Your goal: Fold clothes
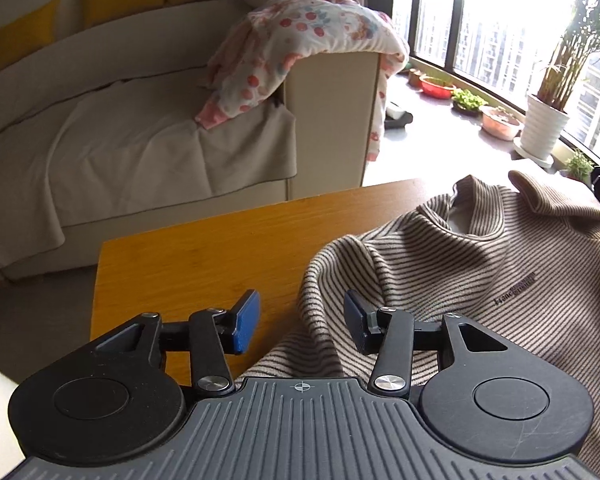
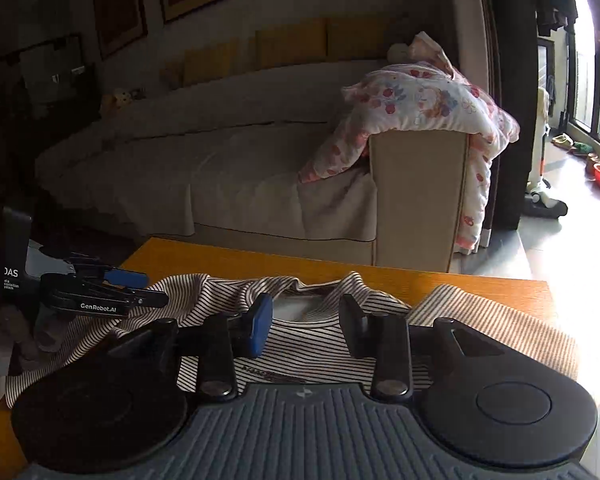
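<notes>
Striped sweatshirt (image 1: 480,264) spread rumpled and unfolded on the wooden table (image 1: 204,248), collar away from both tools, body running roughly 9 to 3 across the right wrist view. Left gripper (image 1: 302,322) agape and holding nothing, a loose shoulder fold at 1 o'clock of it, one pad already over the cloth; right gripper (image 2: 306,320) likewise agape and empty, neckline (image 2: 300,304) dead ahead at 12. Only from the right wrist: the left tool seen at 9 o'clock over the sleeve edge; only from the left: the chest print (image 1: 514,288)
</notes>
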A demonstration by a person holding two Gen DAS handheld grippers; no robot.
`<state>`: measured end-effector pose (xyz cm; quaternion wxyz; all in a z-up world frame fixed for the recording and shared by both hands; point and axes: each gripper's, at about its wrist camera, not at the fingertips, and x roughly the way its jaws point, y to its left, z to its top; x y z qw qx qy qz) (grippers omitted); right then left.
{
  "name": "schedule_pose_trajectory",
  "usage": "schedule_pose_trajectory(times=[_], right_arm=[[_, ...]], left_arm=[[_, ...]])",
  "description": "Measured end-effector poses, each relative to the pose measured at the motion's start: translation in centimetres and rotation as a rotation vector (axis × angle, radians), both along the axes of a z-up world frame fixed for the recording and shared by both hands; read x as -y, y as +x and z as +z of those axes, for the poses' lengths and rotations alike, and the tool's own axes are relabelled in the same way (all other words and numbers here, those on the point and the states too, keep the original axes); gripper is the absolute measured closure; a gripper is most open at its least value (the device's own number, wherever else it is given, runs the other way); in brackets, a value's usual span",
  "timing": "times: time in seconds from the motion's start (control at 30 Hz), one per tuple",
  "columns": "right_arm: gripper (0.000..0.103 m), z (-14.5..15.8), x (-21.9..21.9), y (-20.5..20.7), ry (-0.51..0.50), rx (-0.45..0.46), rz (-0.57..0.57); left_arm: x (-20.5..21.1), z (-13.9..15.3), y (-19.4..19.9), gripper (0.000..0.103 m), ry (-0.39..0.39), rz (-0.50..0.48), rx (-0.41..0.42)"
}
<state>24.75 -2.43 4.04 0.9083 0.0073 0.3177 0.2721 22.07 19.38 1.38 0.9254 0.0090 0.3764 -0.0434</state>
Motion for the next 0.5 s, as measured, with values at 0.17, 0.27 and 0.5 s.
schedule_pose_trajectory(times=[0.17, 0.27, 0.5], right_arm=[[0.045, -2.8, -5.2, 6.0, 0.057, -0.114, 0.016], [0.088, -4.2, -7.3, 8.7, 0.081, -0.155, 0.012], [0.083, -5.9, -6.9, 10.2, -0.037, -0.095, -0.059]], left_arm=[[-0.9, -0.8, -0.4, 0.063, -0.034, -0.045, -0.015], [-1.3, -0.8, -0.8, 0.065, -0.027, -0.069, -0.004], [-2.3, -1.3, -0.5, 0.061, 0.12, -0.022, 0.038]])
